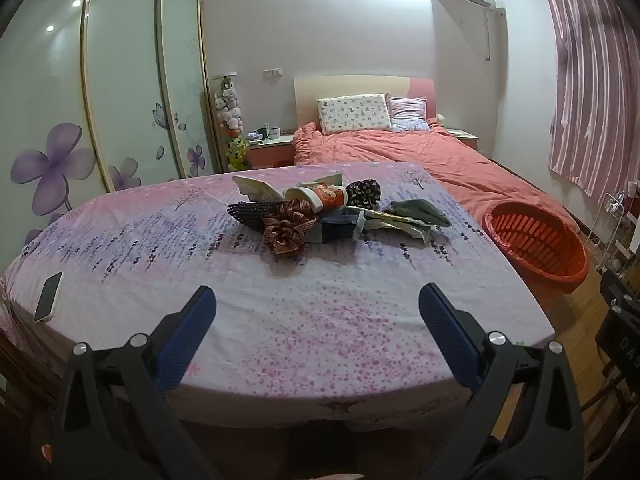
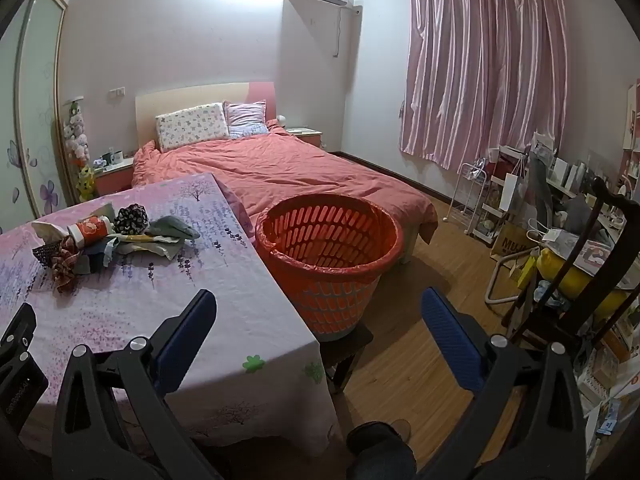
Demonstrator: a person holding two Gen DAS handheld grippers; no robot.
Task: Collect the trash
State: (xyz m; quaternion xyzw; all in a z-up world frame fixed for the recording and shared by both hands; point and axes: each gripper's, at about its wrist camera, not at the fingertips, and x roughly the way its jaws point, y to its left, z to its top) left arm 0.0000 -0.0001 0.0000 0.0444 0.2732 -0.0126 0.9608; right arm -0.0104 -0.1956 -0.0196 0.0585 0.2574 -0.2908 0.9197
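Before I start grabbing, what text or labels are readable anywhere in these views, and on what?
"MUJI": brown paper bag on the floor by the shelves, partly cut off.
"DA": black tongs body at the left view's right edge, rest cut off.
Orange cup in the trash pile: print too blurred to read.
Phone: screen dark, no text.

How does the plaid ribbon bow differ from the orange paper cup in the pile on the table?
The plaid ribbon bow is soft, looped fabric in brown-red checks; the orange paper cup is a smooth, rigid cylinder with a white rim. The bow lies at the pile's near edge, on the tablecloth; the cup lies on its side in the middle, propped on other scraps. Both are untouched by either set of tongs.
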